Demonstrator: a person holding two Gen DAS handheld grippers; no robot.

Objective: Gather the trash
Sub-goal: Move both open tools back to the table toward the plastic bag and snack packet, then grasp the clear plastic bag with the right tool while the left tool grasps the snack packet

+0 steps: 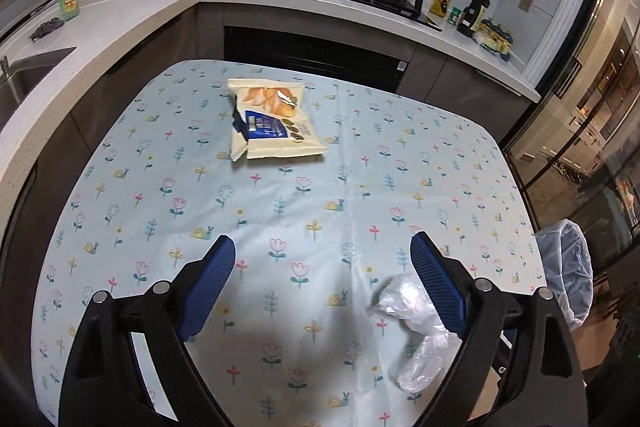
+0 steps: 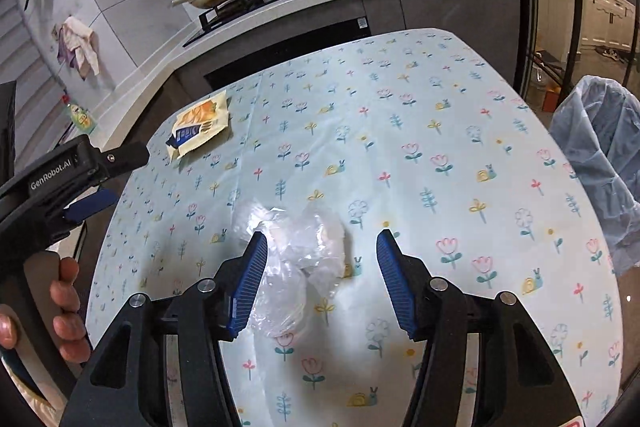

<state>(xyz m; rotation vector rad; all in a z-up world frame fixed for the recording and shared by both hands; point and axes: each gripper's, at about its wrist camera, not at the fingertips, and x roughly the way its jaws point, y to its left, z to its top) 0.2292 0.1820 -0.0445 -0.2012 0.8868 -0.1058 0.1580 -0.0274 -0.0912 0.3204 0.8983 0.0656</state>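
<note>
Fingers spread wide on both grippers above the flowered table, nothing held.

Blue pads of the right gripper [image 2: 322,239] straddle a crumpled clear plastic wrap [image 2: 296,259] lying on the tablecloth [image 2: 420,115]; its left pad touches or overlaps the wrap. Well back on the cloth, a torn snack packet [image 1: 272,123] lies flat ahead of the left gripper [image 1: 324,243]. Beside the table's right edge stands a bin lined with a clear bag [image 2: 604,155].

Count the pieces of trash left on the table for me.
2. A cream snack wrapper with blue label lies flat toward the table's far side, near the stove. A crumpled clear plastic bag sits near the front edge, by the right gripper fingers. None looks hidden.
</note>
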